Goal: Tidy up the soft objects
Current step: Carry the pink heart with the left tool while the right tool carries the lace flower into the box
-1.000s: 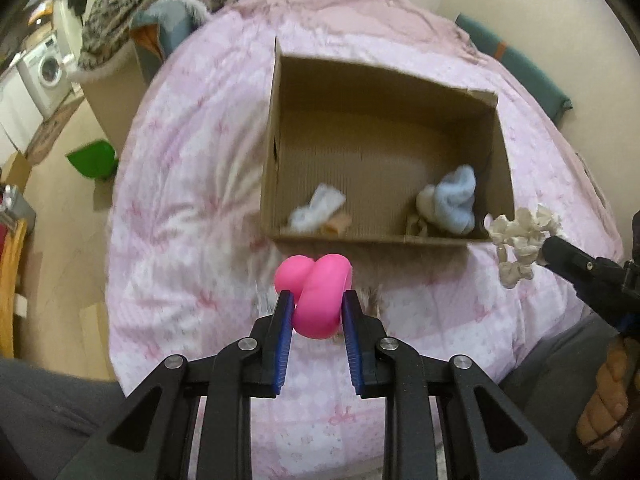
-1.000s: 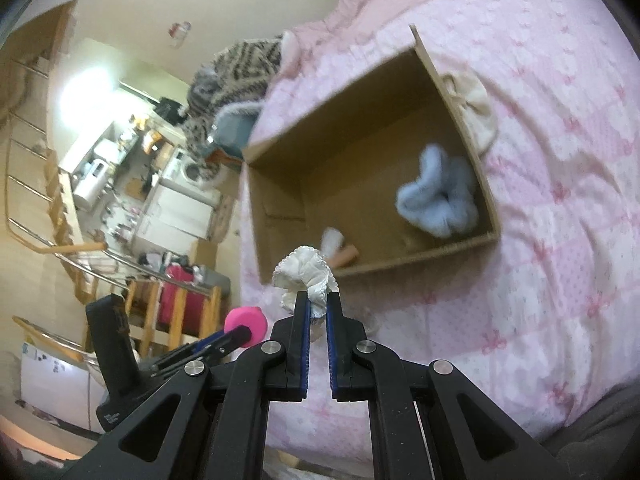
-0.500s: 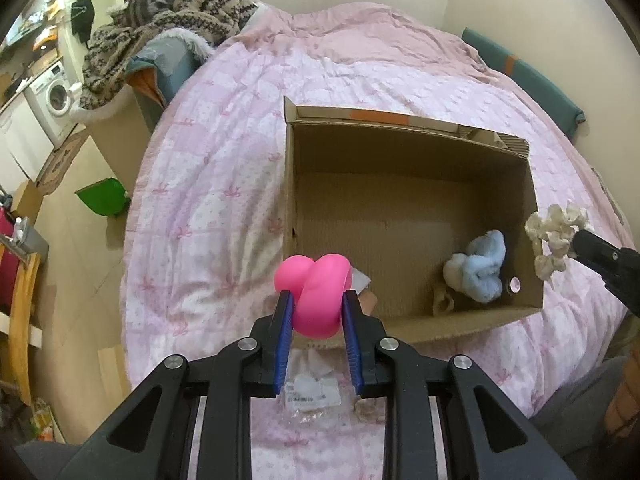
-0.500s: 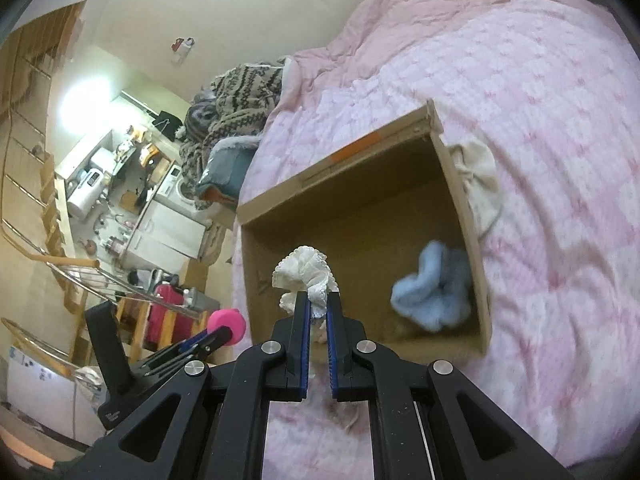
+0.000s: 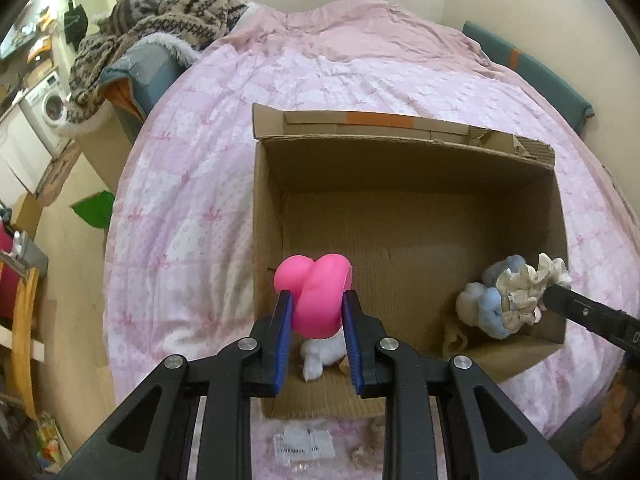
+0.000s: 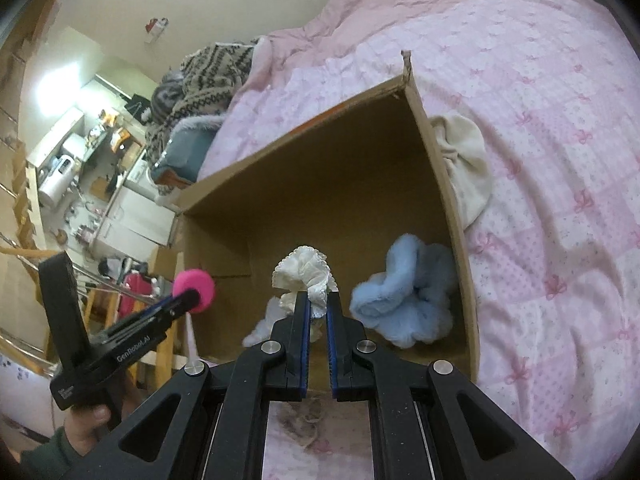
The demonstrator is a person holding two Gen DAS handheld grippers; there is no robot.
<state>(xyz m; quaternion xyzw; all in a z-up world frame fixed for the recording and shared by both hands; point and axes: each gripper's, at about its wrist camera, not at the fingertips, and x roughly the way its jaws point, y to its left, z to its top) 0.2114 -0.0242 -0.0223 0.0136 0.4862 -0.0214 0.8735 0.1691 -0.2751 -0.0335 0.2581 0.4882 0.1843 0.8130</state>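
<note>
We hold both loads over the cardboard box (image 5: 404, 216): left gripper (image 5: 314, 316) clamped on the pink toy (image 5: 314, 292), right gripper (image 6: 318, 306) pinching the cream scrunchie (image 6: 306, 270). Drop step, we judge. Next: part each pair of jaws so both land beside the blue scrunchie (image 6: 404, 296).

You get dim, warm indoor light in both views. The brightest source is a blown-out ceiling light (image 6: 56, 80) at the right wrist view's upper left. The cardboard box (image 5: 400, 216) interior sits in soft shadow. Strong fisheye bending, black vignette at corners. Slight softness and noise throughout; the bedspread (image 6: 560, 160) reads evenly lit.
</note>
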